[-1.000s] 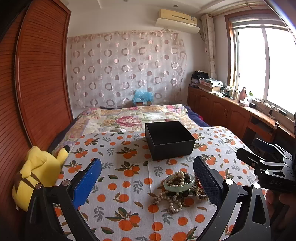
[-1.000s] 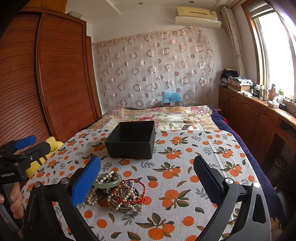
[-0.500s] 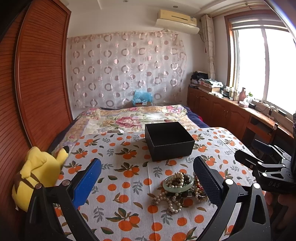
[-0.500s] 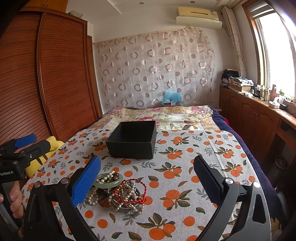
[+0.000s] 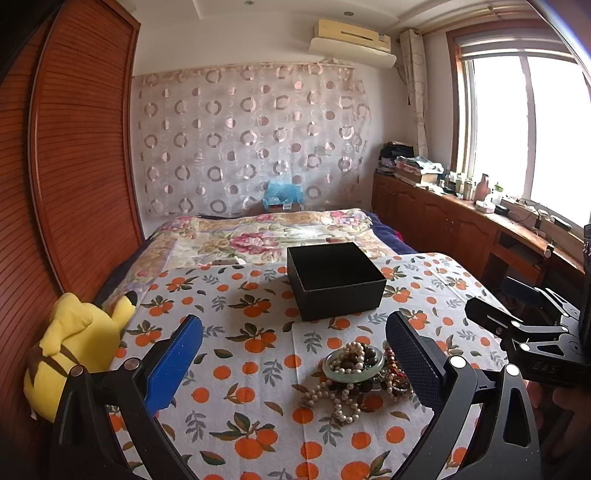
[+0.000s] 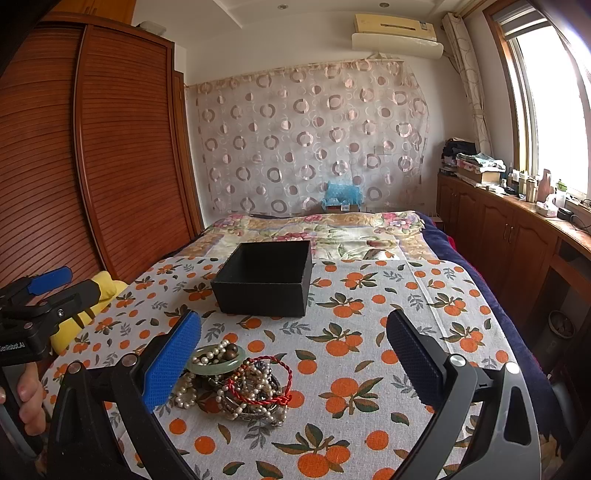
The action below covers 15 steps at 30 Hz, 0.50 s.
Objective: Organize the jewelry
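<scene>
Where orange-print cloth (image 6: 369, 295) spreads, open-topped black box (image 6: 264, 282), long axis headboard-ward.

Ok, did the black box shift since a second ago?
No. The black box stays put against the same orange prints on the tablecloth, right wrist view.

1. In my right wrist view, my left gripper (image 6: 40, 295) shows at the left edge, and its black body carries small white lettering that I read as "GenRobot.AI"; the first letters are cut off by the picture's edge, so I am unsure of them.
2. In my left wrist view, my right gripper (image 5: 524, 325) shows at the right edge, and its black body bears faint raised letters that look like "DAS", too dim to be sure.
3. The air conditioner (image 6: 397, 35) on the wall has a small mark, too small to read.
</scene>
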Each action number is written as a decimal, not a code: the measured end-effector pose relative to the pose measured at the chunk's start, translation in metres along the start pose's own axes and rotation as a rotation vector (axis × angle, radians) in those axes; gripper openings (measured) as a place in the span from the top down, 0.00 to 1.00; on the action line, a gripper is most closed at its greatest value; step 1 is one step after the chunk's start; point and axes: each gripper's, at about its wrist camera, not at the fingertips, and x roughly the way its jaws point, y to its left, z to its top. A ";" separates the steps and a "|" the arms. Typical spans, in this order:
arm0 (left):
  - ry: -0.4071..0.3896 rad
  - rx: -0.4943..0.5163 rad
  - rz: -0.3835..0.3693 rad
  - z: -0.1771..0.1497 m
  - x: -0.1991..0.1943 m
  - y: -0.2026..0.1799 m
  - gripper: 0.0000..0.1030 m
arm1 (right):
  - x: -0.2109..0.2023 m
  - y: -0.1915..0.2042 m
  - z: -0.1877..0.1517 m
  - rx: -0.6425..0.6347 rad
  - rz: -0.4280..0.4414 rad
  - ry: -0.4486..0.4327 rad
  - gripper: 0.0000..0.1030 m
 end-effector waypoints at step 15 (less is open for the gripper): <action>0.001 0.003 -0.002 0.000 -0.003 -0.005 0.07 | -0.002 0.000 0.000 0.000 0.000 0.000 0.02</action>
